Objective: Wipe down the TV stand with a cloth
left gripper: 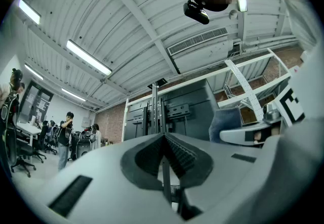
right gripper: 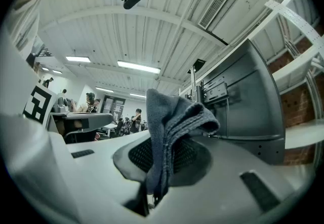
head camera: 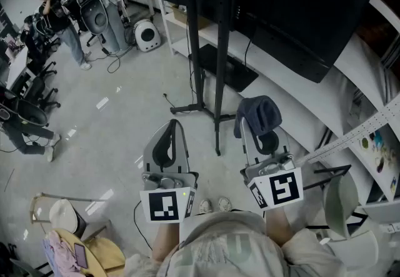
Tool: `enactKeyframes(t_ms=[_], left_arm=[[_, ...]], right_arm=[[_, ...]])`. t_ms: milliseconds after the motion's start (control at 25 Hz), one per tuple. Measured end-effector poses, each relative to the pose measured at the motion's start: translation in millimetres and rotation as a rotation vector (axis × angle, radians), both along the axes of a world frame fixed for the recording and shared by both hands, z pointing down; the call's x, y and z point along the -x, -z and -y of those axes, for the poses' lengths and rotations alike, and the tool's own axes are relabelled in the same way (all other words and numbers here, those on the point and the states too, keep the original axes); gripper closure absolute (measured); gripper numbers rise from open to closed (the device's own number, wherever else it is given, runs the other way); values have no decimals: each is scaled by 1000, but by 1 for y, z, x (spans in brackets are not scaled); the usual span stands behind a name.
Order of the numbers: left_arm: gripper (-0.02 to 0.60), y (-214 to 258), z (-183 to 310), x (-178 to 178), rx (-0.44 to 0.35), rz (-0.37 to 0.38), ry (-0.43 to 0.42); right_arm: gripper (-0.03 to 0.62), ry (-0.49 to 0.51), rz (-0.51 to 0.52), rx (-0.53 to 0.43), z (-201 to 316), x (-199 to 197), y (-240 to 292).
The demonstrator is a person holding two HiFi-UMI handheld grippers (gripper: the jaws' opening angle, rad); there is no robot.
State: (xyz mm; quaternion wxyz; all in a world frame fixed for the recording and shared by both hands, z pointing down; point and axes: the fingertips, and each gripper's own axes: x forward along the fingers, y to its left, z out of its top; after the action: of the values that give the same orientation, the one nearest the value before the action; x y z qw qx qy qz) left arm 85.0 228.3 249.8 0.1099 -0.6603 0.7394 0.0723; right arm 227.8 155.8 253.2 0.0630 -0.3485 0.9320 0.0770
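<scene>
Centrally, the right gripper (head camera: 267, 138) clamps a bunched grey cloth (head camera: 258, 113), held clear of the white TV stand (head camera: 300, 120). Beside it, the left gripper (head camera: 169, 137) has its jaws pressed together on nothing.

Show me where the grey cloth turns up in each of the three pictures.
Head view: cloth right of centre, draped over the tip of the right gripper.
Left gripper view: cloth right of the middle, a blue-grey patch.
Right gripper view: cloth dead centre, pinched between the jaws.
Shared landmark: the big dark screen behind it.
</scene>
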Motion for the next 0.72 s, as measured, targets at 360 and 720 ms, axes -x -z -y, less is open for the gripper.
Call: enactKeyframes(t_ms=[360, 720], left_arm=[[568, 10, -5, 20, -40, 17, 13], [568, 3, -21, 56, -43, 10, -23]], right_arm=[[539, -22, 4, -6, 5, 9, 1], [537, -60, -4, -45, -9, 35, 4]])
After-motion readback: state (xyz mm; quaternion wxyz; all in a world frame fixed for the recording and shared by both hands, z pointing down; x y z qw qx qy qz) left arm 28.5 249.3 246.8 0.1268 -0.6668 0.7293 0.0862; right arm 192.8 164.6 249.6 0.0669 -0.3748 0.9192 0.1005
